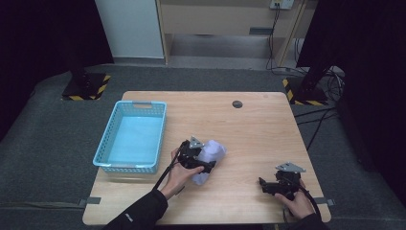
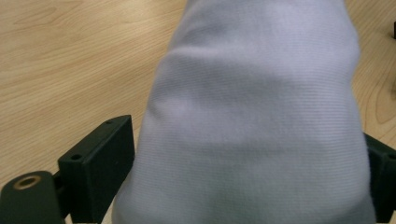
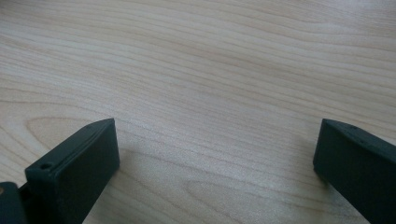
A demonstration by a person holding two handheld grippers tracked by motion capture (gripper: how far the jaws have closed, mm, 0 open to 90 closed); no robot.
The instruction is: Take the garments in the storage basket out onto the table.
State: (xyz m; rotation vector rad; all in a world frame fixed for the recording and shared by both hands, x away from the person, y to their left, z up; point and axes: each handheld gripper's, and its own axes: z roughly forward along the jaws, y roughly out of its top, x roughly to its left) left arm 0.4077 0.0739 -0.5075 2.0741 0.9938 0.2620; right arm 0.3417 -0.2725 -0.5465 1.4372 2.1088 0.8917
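I have the left gripper (image 1: 207, 166) near the middle of the wooden table (image 1: 258, 129), a little toward the near edge, and its jaws are clamped on a bundle of pale lilac cloth (image 1: 208, 158). In the left gripper view the cloth (image 2: 257, 121) bulges up between the two black jaws and presses against both of them, so I read this as a firm grasp on the fabric. From the high view, I see the cloth lying just to the right of the blue basket (image 1: 110, 143), close to it but not touching, with part of the bundle reaching toward the far right of the gripper. I cannot tell whether the cloth rests on the table or is lifted slightly off it.

My right gripper (image 1: 268, 187) sits near the near right corner of the table, well apart from the cloth. In the right gripper view its jaws (image 3: 215, 158) stand wide apart with bare wood grain between them, so it is released and grips nothing.

The blue basket stands at the left side of the table, its long side running from near to far.
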